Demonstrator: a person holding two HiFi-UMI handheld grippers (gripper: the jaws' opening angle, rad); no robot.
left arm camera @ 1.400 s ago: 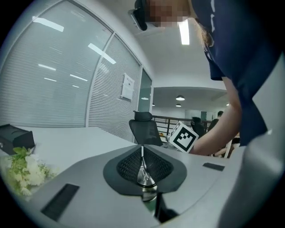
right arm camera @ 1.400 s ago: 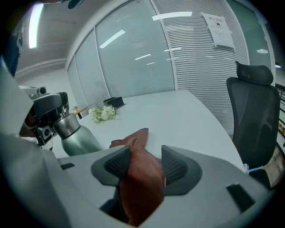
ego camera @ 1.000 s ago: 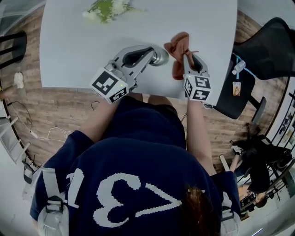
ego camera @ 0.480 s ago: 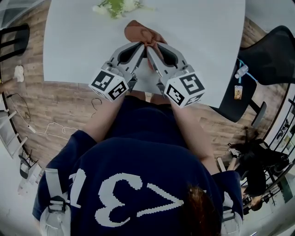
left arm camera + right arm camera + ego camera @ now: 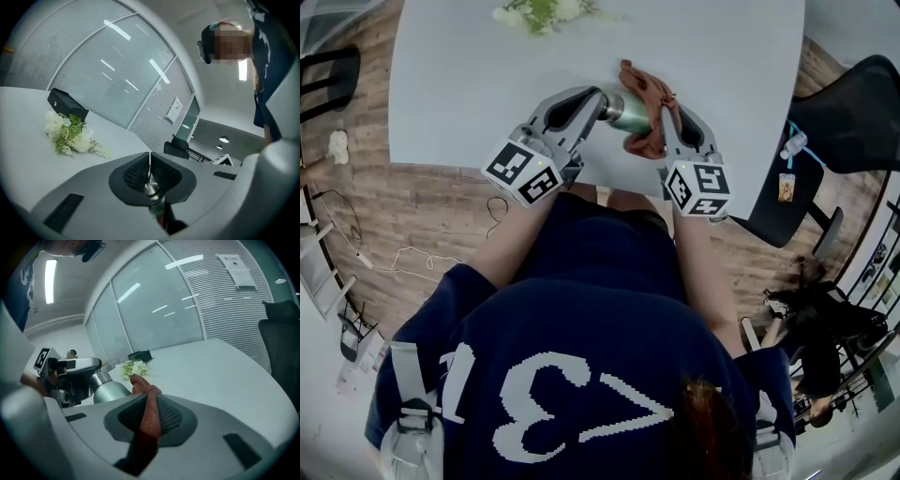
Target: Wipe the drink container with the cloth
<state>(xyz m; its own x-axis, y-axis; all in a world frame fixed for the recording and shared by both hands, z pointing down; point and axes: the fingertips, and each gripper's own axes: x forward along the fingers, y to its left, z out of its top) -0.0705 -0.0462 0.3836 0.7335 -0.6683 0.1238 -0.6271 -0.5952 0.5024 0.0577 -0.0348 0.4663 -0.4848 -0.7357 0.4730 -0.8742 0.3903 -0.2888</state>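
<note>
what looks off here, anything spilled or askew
Nothing spilled or damaged. The drink container is held on its side, clamped in the left gripper; the right gripper, jaws just closing on the cloth, holds it at the container's end. Flowers lie loose nearby.

Matt metal container (image 5: 625, 111), soft woven cloth (image 5: 648, 94)

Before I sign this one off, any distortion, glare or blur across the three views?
Head view: strong fisheye, the table edges bow, lighting even, no blur. Left gripper view: dark round vignette, a mosaic patch at upper right, the flowers sharp. Right gripper view: same vignette, ceiling light blown out, the cloth near the lens slightly soft.
</note>
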